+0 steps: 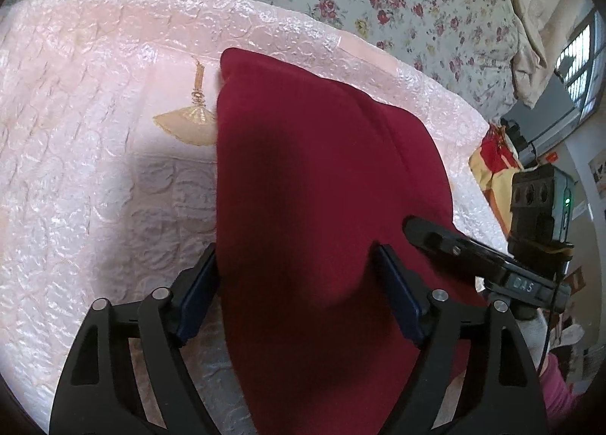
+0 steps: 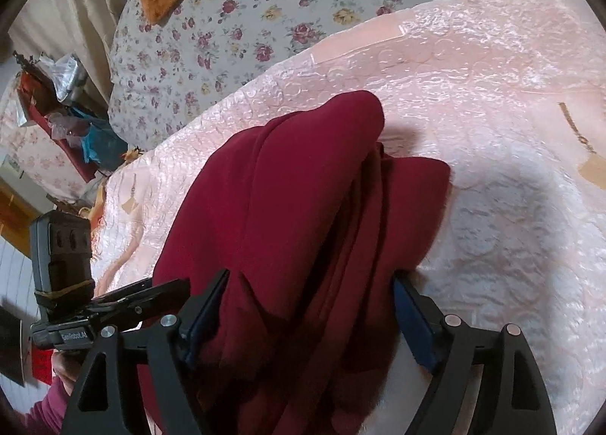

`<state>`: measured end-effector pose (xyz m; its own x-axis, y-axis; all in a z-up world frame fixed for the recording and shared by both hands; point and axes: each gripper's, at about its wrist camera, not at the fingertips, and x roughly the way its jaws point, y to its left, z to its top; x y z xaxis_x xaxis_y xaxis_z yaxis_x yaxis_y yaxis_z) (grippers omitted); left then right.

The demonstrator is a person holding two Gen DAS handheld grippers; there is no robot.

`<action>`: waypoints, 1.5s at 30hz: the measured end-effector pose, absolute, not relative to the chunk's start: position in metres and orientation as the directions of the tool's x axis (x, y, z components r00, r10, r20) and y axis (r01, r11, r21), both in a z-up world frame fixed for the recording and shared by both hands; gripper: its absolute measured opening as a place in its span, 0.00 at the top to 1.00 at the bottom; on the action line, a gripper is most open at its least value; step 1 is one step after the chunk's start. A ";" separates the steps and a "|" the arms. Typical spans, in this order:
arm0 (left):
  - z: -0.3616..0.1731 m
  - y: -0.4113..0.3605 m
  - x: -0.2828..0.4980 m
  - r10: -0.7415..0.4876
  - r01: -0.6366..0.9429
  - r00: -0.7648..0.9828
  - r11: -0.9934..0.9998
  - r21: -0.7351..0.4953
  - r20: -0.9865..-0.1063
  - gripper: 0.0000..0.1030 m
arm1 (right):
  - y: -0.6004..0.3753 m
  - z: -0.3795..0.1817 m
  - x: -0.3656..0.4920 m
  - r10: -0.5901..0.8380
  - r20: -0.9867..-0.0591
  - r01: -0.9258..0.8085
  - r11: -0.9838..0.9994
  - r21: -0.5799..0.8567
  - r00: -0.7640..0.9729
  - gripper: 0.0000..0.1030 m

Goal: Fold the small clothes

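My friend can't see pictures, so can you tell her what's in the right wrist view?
A dark red garment is bunched in folds between the fingers of the right claw, which stand open around it. It is over a shiny pale pink quilted cover, with a rose-patterned bedspread behind. The left claw shows at the lower left edge.

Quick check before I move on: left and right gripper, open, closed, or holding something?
Left gripper: jaws wide apart, red garment draped between them; grip cannot be told.
Right gripper: same, red garment bunched between spread fingers; cannot be told.
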<state>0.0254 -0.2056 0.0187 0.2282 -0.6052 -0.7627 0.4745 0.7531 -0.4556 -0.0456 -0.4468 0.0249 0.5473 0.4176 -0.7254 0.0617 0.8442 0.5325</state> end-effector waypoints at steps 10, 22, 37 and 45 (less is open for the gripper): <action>0.056 -0.173 -0.008 -0.627 0.509 0.248 0.733 -0.451 -0.738 0.47 | -0.426 0.066 -0.063 0.462 -0.683 -0.017 0.835 0.550 0.566 0.52; 0.041 -0.121 -0.088 -0.511 0.463 0.280 0.813 -0.352 -0.813 0.40 | -0.362 0.065 -0.119 0.491 -0.736 -0.072 0.850 0.522 0.466 0.48; 0.081 -0.119 -0.132 -0.296 0.390 0.605 0.920 -0.050 -0.739 0.37 | -0.341 0.145 -0.184 0.211 -0.693 -0.114 0.976 0.183 0.689 0.36; 0.089 -0.121 -0.144 -0.274 0.363 0.648 0.931 -0.028 -0.711 0.37 | -0.320 0.148 -0.194 0.165 -0.676 -0.096 0.986 0.139 0.718 0.20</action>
